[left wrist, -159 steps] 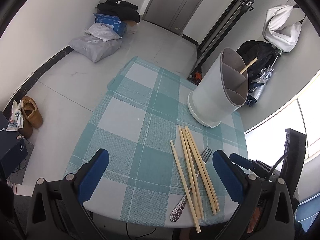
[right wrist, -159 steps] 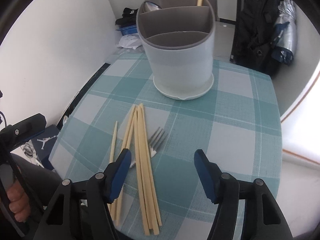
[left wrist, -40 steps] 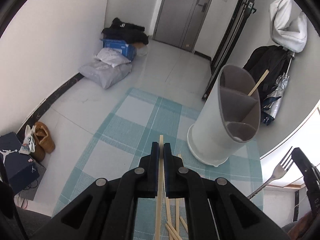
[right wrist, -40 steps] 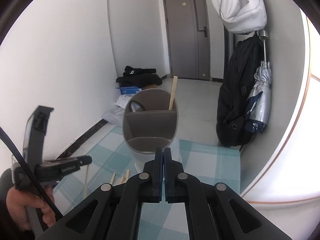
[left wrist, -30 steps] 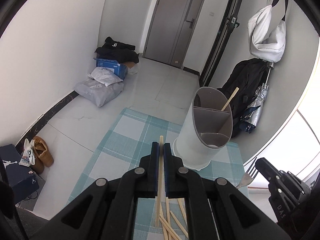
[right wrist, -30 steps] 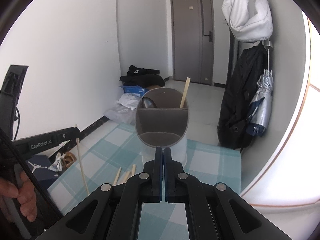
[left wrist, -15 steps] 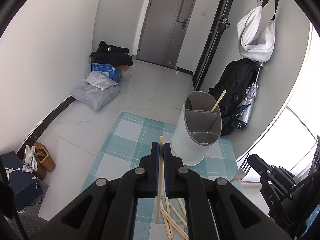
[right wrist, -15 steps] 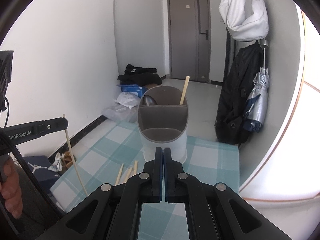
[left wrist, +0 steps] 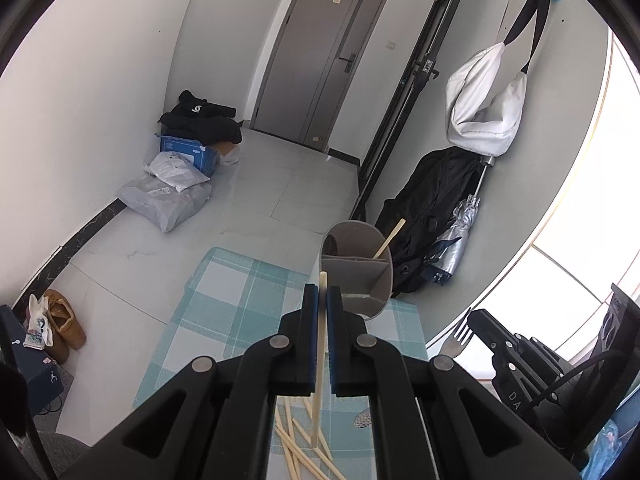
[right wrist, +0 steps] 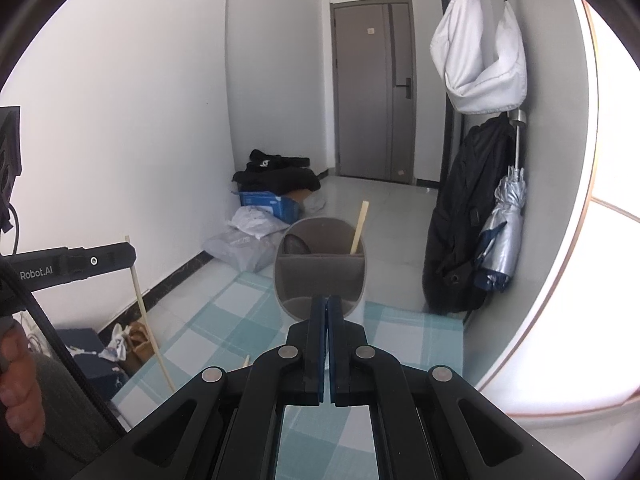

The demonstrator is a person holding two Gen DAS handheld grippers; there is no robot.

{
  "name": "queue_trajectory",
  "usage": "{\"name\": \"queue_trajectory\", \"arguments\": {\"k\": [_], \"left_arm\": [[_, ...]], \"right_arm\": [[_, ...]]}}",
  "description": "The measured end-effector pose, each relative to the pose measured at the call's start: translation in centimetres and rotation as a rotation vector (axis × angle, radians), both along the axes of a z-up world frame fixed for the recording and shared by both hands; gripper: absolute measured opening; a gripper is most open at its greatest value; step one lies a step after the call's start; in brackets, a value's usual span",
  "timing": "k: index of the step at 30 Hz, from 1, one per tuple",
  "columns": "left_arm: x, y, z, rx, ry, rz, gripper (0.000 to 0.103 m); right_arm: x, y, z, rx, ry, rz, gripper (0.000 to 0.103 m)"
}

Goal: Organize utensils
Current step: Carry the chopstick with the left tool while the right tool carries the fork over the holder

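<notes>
My left gripper (left wrist: 322, 298) is shut on a wooden chopstick (left wrist: 320, 360), held high above the table; the chopstick also shows in the right wrist view (right wrist: 148, 316). My right gripper (right wrist: 327, 304) is shut on a metal fork (left wrist: 454, 338), whose tines show in the left wrist view; the fork is hidden in the right wrist view. The grey-and-white divided utensil holder (left wrist: 356, 276) stands on the checked tablecloth (left wrist: 224, 312), with one chopstick (right wrist: 359, 228) and a dark spoon bowl (right wrist: 295, 245) in its far compartments. Several loose chopsticks (left wrist: 300, 444) lie on the cloth below.
Bags and a blue box (left wrist: 176, 176) lie on the floor by the left wall. A black backpack and folded umbrella (left wrist: 440, 216) hang on the right wall beside the table. Shoes (left wrist: 60, 320) lie left of the table.
Both grippers have risen further above the table, so the holder looks smaller. Since 5.3 s ago, the left closed on a chopstick and the right on the fork.
</notes>
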State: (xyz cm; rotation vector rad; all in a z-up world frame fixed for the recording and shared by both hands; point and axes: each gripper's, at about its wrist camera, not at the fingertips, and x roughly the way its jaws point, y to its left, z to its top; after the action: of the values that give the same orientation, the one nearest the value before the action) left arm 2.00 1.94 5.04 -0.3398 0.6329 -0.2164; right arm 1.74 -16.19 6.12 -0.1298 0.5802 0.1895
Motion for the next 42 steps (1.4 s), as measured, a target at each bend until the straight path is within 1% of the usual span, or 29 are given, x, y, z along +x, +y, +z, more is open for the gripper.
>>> {"name": "queue_trajectory", "arguments": {"k": [7,13,16,19,22,28,31,33,38,42], "left_arm": [[2.3,-0.4,3.7,-0.063,-0.041,-0.02,0.001],[5.3,-0.7,6.7,-0.102,-0.082,-0.028,0.001],[7.1,-0.8,7.6,-0.123,-0.1,-0.025,0.001],[8.9,-0.8,7.9,-0.14,-0.112,-0.019,0.001],[10.6,-0.8,7.9,-0.131,-0.124,-0.006,0.001],[14.0,0.0,6.4,-0.158,-0.1,0.011,0.001],[15.7,0.3,5.2,-0.18,-0.071,0.008,0.001],[16.4,0.4,4.7,-0.183,-0.066,0.015,0.001],[18.0,0.4,3.3,-0.193,-0.06,0.023,0.001],[18.9,0.0,2.6,-0.164,-0.058,0.009,0.001]], "right_arm": [[1.9,0.0,4.2,-0.004,-0.05,0.029,0.0],[5.1,-0.3,8.0,-0.019,-0.092,0.049,0.0],[7.0,-0.2,9.4,-0.028,-0.107,0.06,0.0],[9.1,0.2,10.2,-0.061,-0.128,0.073,0.0],[11.0,0.6,10.4,-0.076,-0.137,0.081,0.0],[14.8,0.8,9.5,-0.085,-0.127,0.072,0.0],[16.4,1.0,8.6,-0.103,-0.129,0.067,0.0],[17.4,1.2,7.8,-0.112,-0.123,0.071,0.0],[19.1,2.2,5.9,-0.174,-0.111,0.099,0.0],[19.7,2.5,4.4,-0.201,-0.104,0.121,0.0]]}}
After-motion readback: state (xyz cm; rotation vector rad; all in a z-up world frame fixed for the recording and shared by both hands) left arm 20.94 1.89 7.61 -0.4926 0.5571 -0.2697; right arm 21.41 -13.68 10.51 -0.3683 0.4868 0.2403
